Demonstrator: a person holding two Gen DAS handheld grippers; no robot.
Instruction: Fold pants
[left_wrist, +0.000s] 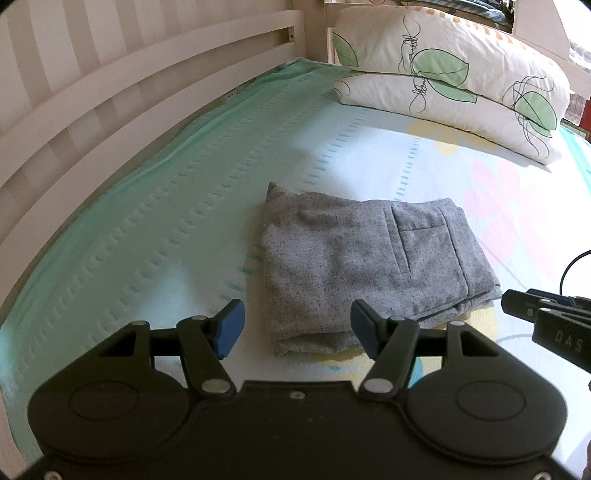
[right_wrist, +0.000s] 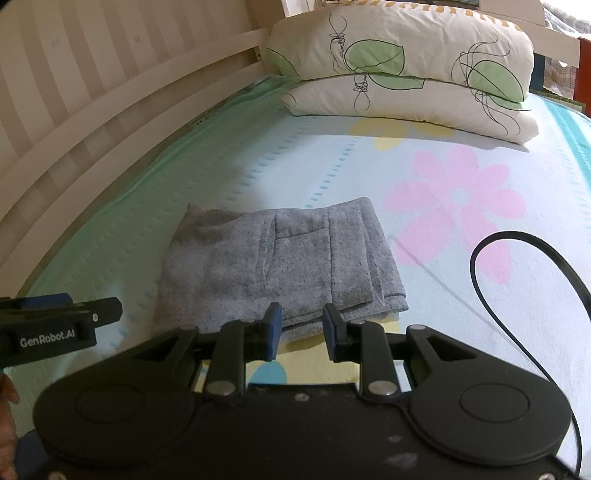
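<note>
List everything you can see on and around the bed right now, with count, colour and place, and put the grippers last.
pants: one, speckled grey, folded into a compact stack on the sheet, back pocket facing up, just beyond both grippers.
pillows: two, white with green leaf print, stacked at the far end of the bed.
bed sheet: one, pale mint with pink and yellow flowers, covering the mattress.
bed rail: one, white wood, along the bed's left side.
cable: one, black, looping over the sheet to the right of the pants.
left gripper: one, black with blue pads, open, empty, near the stack's near left corner.
right gripper: one, black with blue pads, narrower gap, nothing between the pads, at the stack's near edge.
</note>
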